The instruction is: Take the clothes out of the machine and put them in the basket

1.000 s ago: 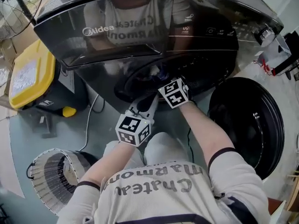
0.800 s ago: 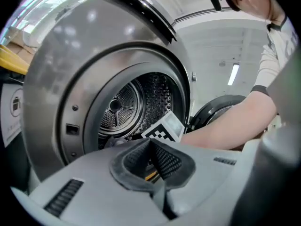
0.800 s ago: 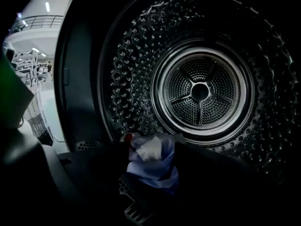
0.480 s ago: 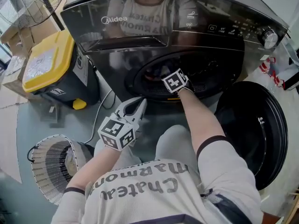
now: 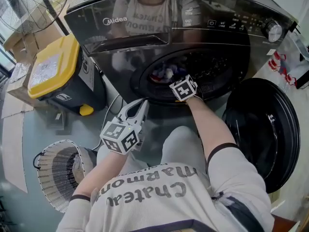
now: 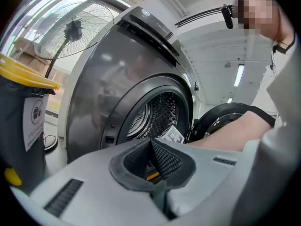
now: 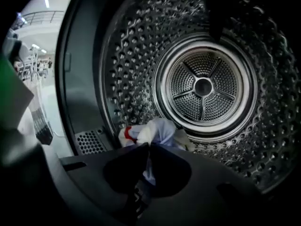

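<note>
A crumpled pale-blue-and-white garment (image 7: 157, 130) is found low inside the perforated steel drum (image 7: 202, 86) of the dark grey front-loading washing machine (image 5: 145, 37), pinched between the closed jaws of the right gripper (image 7: 146, 146). The left gripper (image 6: 151, 141) is held outside, pressed together on nothing. No garment is visible in the white ribbed round basket (image 5: 50, 178), so withdrawal and transfer are judged outstanding.

Smooth pale grey floor (image 5: 43, 129). At left, black plastic bin with yellow lid (image 5: 53, 66), flat brown cardboard (image 5: 12, 129) beside, black pedestal fan (image 6: 74, 28) behind. Overhead, white strip light (image 6: 240, 74).
</note>
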Tool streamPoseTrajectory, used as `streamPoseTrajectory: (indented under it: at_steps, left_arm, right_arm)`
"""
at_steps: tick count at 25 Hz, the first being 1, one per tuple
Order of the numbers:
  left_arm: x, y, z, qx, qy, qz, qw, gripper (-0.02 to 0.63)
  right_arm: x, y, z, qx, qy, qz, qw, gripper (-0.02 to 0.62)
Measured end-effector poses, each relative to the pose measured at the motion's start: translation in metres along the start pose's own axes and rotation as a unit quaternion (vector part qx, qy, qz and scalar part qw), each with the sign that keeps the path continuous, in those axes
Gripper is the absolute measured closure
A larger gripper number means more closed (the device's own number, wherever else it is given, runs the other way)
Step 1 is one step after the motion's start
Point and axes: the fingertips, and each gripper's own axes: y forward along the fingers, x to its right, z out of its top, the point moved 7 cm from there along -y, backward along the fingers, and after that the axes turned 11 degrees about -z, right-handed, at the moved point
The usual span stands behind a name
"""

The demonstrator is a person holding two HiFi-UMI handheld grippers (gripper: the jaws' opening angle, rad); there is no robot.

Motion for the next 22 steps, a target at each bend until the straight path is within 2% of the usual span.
streamPoseTrajectory:
  at_steps: [5, 10, 12, 14, 17, 18, 19, 20, 22]
  left_arm:
    - [0.002, 0.008, 0.01, 0.019, -0.002, -0.01, 0.9998, 0.598]
    - [0.01, 0.028, 0.012, 0.031, -0.002, -0.08, 0.9963, 0.598]
    - [0.01, 0.037, 0.011, 0.034, 0.001, -0.098, 0.9946, 0.598]
    - [0.007, 0.046, 0.01, 0.036, 0.001, -0.104, 0.9939, 0.598]
    - [0.003, 0.053, 0.003, 0.032, -0.008, -0.111, 0.9933, 0.598]
    - [0.002, 0.055, -0.001, 0.03, -0.011, -0.113, 0.9931, 0.598]
    - [0.001, 0.056, -0.004, 0.028, -0.013, -0.114, 0.993, 0.598]
    - [0.001, 0.058, -0.006, 0.026, -0.015, -0.116, 0.9928, 0.598]
    - [0.0, 0.059, -0.01, 0.024, -0.018, -0.118, 0.9926, 0.598]
  right_arm:
    - [0.009, -0.036, 0.01, 0.068, 0.106, 0.004, 0.992, 0.561]
    - [0.023, -0.089, 0.017, 0.136, 0.22, 0.008, 0.966, 0.563]
    - [0.025, -0.103, 0.016, 0.147, 0.245, 0.007, 0.958, 0.563]
    - [0.025, -0.104, 0.017, 0.152, 0.24, -0.002, 0.959, 0.563]
    - [0.02, -0.085, 0.013, 0.136, 0.211, -0.019, 0.968, 0.558]
    - [0.017, -0.076, 0.011, 0.123, 0.207, -0.016, 0.971, 0.524]
    - [0.015, -0.067, 0.009, 0.11, 0.203, -0.01, 0.973, 0.403]
    - [0.012, -0.058, 0.007, 0.096, 0.197, -0.005, 0.976, 0.357]
    - [0.009, -0.042, 0.005, 0.071, 0.177, -0.005, 0.982, 0.323]
